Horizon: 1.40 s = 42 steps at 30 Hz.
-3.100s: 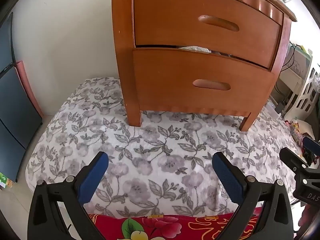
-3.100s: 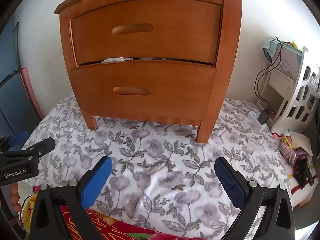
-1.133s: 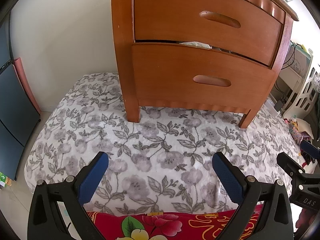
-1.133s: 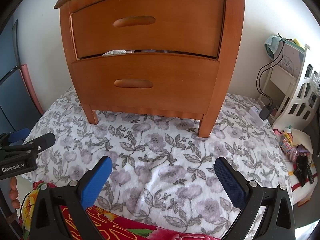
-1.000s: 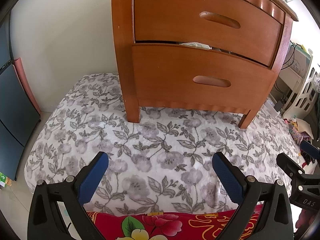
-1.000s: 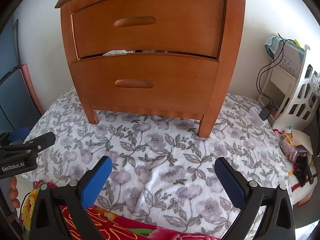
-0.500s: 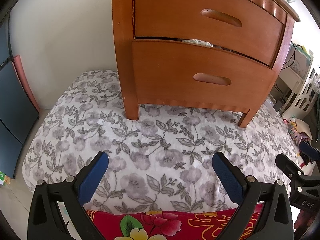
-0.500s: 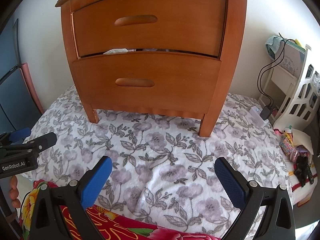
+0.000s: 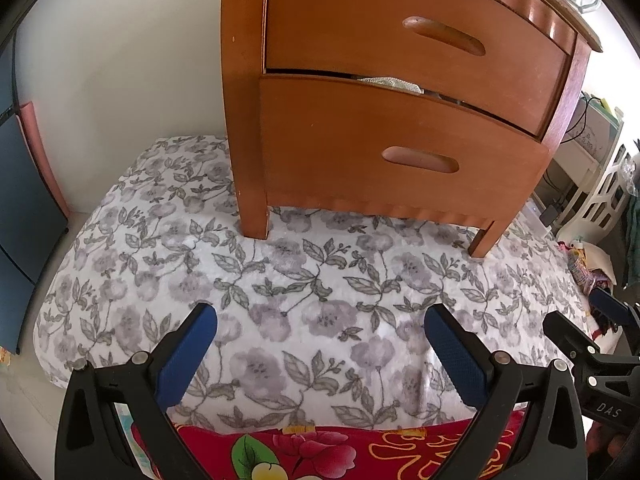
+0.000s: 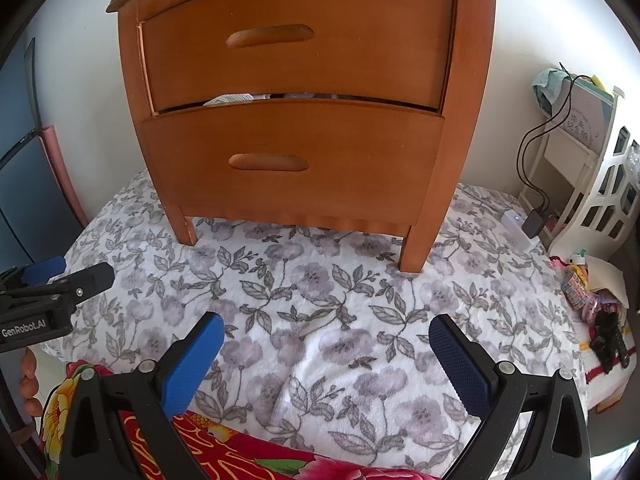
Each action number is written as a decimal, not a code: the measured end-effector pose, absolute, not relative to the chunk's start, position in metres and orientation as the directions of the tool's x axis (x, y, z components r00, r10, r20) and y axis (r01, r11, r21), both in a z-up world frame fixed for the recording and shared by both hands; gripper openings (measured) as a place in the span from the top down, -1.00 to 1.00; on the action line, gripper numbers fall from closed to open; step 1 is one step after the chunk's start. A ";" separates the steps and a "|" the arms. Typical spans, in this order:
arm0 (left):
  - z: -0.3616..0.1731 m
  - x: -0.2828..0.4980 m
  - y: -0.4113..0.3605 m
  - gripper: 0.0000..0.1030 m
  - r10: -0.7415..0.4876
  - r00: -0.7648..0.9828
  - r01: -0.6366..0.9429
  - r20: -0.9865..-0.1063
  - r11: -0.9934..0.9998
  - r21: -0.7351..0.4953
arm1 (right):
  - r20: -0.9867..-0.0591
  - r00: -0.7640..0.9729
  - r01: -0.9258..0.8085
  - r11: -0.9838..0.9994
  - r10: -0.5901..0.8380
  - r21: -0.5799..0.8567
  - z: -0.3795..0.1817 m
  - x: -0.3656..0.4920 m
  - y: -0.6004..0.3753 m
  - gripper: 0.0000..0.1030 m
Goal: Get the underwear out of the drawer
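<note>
My left gripper [image 9: 320,334]: wide open, nothing between its blue pads [image 9: 186,354]; it hangs over the blanket, in front of the nightstand.
My right gripper [image 10: 326,344]: also spread wide and empty, level with the left one, which shows at its left edge.
Nightstand [image 10: 300,92]: straight ahead of both grippers, well apart from the fingertips; orange-brown wood, two drawers, standing on the blanket.
Lower drawer [image 10: 294,160]: ahead of me and above the fingertips, pulled out a crack at the top; its slot handle [image 10: 269,162] is untouched.
Upper drawer [image 10: 296,44]: above it, shut.
Underwear [image 10: 230,99]: a strip of pale cloth peeking from the gap over the lower drawer, left of centre from my right gripper; from my left one [image 9: 390,82] it sits ahead and up to the right. I cannot tell how much lies inside.
Blanket [image 9: 304,280]: white with grey flowers, directly under both grippers.
Red cloth [image 9: 320,454]: flowered, at the near edge, below my fingers.
White shelf [image 10: 600,184]: far right of my right gripper.
</note>
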<state>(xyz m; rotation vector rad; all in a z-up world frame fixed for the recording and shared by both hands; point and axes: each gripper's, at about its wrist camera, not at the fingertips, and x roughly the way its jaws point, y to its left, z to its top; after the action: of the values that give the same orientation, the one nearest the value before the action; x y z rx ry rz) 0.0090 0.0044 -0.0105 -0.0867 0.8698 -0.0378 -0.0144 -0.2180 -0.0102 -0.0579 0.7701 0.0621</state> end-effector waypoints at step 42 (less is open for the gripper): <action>0.047 0.189 -0.129 -1.00 -0.022 0.653 0.462 -0.757 0.804 0.375 | -0.750 0.662 0.051 0.997 0.015 0.064 -0.036 0.028 -0.281 -1.00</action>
<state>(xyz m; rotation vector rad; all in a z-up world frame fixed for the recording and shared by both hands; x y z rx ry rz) 0.1890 -0.1294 0.0466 0.5876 0.8227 -0.2933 0.0276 -0.2814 -0.0365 0.0820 0.8477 -0.0205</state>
